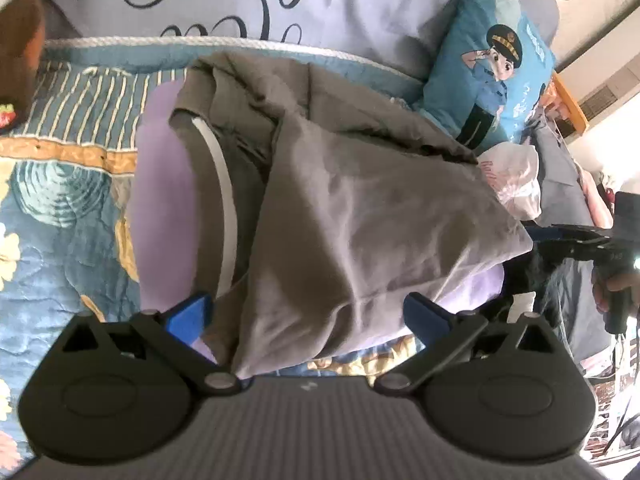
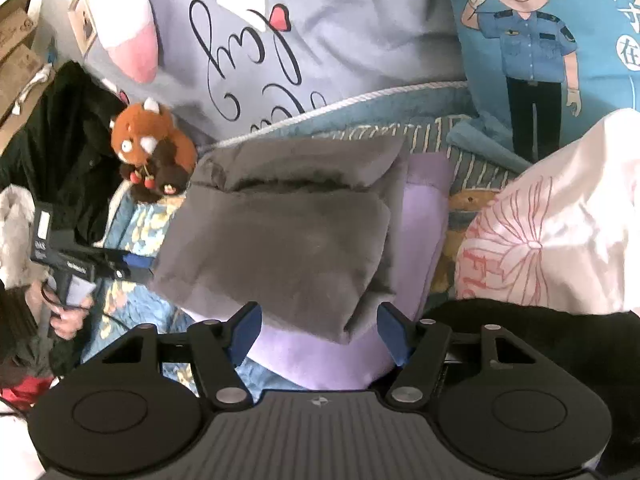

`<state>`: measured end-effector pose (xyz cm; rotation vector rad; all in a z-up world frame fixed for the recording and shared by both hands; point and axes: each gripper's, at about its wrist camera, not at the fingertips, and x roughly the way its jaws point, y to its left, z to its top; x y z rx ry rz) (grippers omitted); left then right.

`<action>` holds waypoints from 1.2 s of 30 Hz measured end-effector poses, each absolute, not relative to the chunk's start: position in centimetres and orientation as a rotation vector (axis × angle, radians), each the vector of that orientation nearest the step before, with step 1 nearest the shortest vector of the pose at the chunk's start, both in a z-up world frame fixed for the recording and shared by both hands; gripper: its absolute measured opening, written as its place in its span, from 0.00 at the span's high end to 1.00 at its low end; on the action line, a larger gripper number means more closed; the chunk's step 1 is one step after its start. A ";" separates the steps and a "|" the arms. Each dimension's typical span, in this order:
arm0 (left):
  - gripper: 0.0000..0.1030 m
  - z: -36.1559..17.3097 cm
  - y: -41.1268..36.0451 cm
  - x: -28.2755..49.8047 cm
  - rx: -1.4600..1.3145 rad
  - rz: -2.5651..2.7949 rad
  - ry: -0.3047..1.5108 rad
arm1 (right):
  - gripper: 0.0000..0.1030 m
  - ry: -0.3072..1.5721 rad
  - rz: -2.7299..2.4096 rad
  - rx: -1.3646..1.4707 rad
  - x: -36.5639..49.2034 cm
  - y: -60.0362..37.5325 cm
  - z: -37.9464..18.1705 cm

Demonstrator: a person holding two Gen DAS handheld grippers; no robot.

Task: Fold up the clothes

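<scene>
Folded grey garment (image 2: 280,236) lies centre frame on a lilac garment (image 2: 420,216) atop the patterned bed quilt (image 1: 60,216). Left gripper (image 1: 308,316) and right gripper (image 2: 320,330): jaws released, holding nothing.

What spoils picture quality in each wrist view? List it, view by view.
Left wrist view: strong fisheye bending at the edges; blown-out daylight at the right; the brown plush toy at the left edge is blurred; the grey garment is evenly lit.
Right wrist view: the same curving; glare washes out the white floral cloth; the grey garment looks soft and smeared.
</scene>
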<state>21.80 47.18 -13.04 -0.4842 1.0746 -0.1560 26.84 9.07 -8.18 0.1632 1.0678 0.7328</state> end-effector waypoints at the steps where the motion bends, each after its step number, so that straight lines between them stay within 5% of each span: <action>1: 0.02 -13.2 47.1 21.9 -0.480 -0.154 1.078 | 0.39 1.064 0.739 0.165 26.9 9.2 -8.2; 6: 0.08 -13.9 46.6 22.3 -0.436 -0.133 1.110 | 0.53 1.086 0.791 0.114 27.3 10.5 -8.7; 11: 0.10 -14.4 45.9 22.9 -0.362 -0.110 1.136 | 0.93 1.148 0.763 0.082 27.3 10.7 -9.4; 22: 0.12 -15.1 44.0 23.4 -0.130 -0.125 1.215 | 0.94 1.262 0.604 -0.032 25.9 10.5 -11.5; 27: 0.12 -14.6 43.4 23.4 -0.047 -0.134 1.235 | 0.89 1.200 0.569 -0.047 25.3 10.1 -9.8; 30: 0.14 -12.0 42.7 22.6 0.009 -0.159 1.187 | 0.71 1.127 0.554 -0.068 24.9 9.9 -7.7; 32: 0.12 -9.5 42.6 21.8 0.030 -0.177 1.138 | 0.49 1.073 0.552 -0.086 24.6 9.9 -6.3; 36: 0.03 -4.6 42.2 21.7 -0.022 -0.252 1.018 | 0.37 0.960 0.667 -0.175 24.9 12.6 -4.9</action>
